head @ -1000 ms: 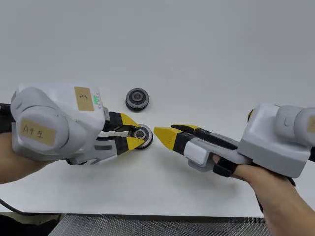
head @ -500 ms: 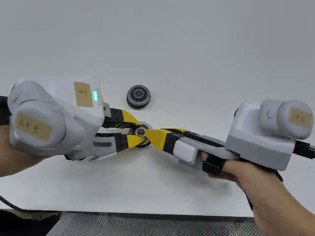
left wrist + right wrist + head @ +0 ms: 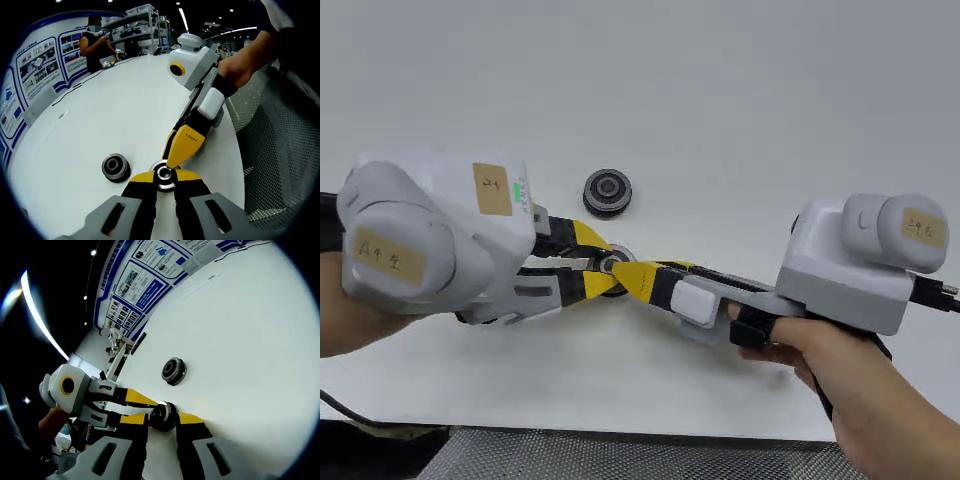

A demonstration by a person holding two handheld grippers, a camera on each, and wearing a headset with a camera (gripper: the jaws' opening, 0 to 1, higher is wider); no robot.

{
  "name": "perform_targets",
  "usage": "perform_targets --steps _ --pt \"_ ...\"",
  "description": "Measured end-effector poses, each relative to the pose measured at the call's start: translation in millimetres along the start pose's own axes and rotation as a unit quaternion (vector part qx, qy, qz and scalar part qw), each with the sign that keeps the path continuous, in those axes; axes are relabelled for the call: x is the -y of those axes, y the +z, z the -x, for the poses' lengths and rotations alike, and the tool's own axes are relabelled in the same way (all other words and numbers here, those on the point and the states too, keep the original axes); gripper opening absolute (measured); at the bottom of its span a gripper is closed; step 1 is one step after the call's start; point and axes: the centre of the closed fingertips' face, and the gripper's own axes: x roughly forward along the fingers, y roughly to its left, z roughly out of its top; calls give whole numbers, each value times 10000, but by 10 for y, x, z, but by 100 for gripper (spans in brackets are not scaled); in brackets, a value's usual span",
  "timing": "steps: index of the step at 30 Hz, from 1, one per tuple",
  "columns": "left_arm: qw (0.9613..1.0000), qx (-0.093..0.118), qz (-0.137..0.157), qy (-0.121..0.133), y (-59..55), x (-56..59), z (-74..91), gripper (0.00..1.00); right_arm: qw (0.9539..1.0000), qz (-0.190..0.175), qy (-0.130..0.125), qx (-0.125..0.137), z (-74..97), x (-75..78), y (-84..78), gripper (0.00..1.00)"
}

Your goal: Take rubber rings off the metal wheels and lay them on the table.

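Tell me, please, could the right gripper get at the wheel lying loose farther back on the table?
Probably yes. The loose wheel lies alone on the table, nothing beside it. The right gripper grips the held wheel in the left gripper, so it would have to let go first.

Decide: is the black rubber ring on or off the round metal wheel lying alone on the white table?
On. The black rubber ring encircles the round metal wheel, hugging its rim.

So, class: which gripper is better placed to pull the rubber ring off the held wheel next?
Right. The left gripper is clamped on the wheel and steadies it, so it is occupied. The right gripper has its fingers at that wheel's rim and looks free to do the pulling.
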Motion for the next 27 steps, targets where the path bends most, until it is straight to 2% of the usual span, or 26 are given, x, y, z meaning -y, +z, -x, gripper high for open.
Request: perform_targets --steps 15,18,22,27 --pt "10000 -41 -37 -16 3 6 -5 12 9998 -114 -68 -145 20 24 -53 22" --pt "10000 -49 -48 -10 1 10 -6 12 9994 -283 -96 -149 18 23 -60 22" --pt "10000 -46 -52 -19 0 11 -7 12 9985 -539 20 -110 -1 -2 -49 24" --pt "10000 -54 -65 -36 0 9 -10 12 9982 -592 56 -115 -1 -3 -43 23"
